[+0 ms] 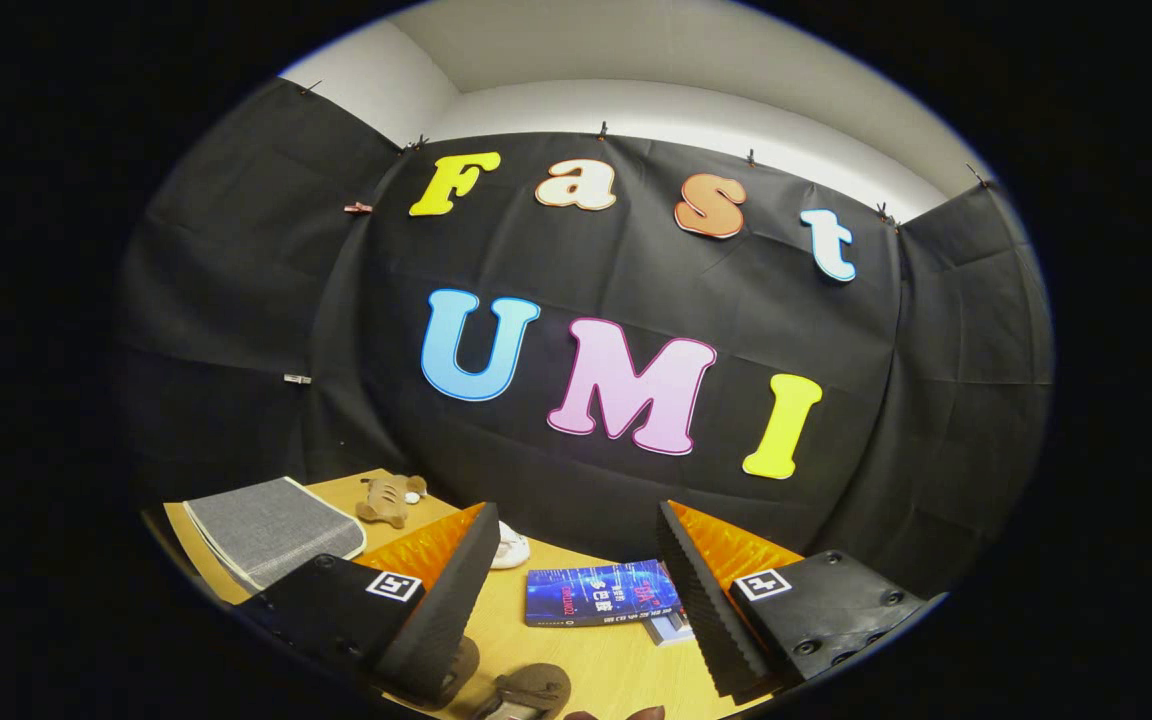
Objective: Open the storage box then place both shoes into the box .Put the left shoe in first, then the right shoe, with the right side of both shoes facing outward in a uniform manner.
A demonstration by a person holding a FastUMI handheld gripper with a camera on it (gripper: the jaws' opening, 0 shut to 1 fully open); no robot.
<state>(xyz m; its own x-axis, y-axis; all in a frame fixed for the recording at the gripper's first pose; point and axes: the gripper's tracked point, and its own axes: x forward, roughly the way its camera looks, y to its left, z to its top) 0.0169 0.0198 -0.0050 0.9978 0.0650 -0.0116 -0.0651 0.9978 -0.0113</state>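
Note:
My gripper (pixel 576 590) is held high above the wooden table (pixel 596 660), open, with nothing between its fingers. Just below and between the fingers lies a brown shoe (pixel 528 690), only partly seen. A second brown shoe (pixel 456 668) peeks out from under the left finger (pixel 441 600). A grey fabric storage box (pixel 271 530) with its lid shut sits on the table beyond the left finger, off to its left.
A blue book (pixel 598 592) lies between the fingers, farther along the table, with another book (pixel 671 628) under its right corner. A brown plush toy (pixel 388 498) and a white object (pixel 509 548) lie near the black cloth wall. A fingertip of a person's hand (pixel 648 713) shows at the near edge.

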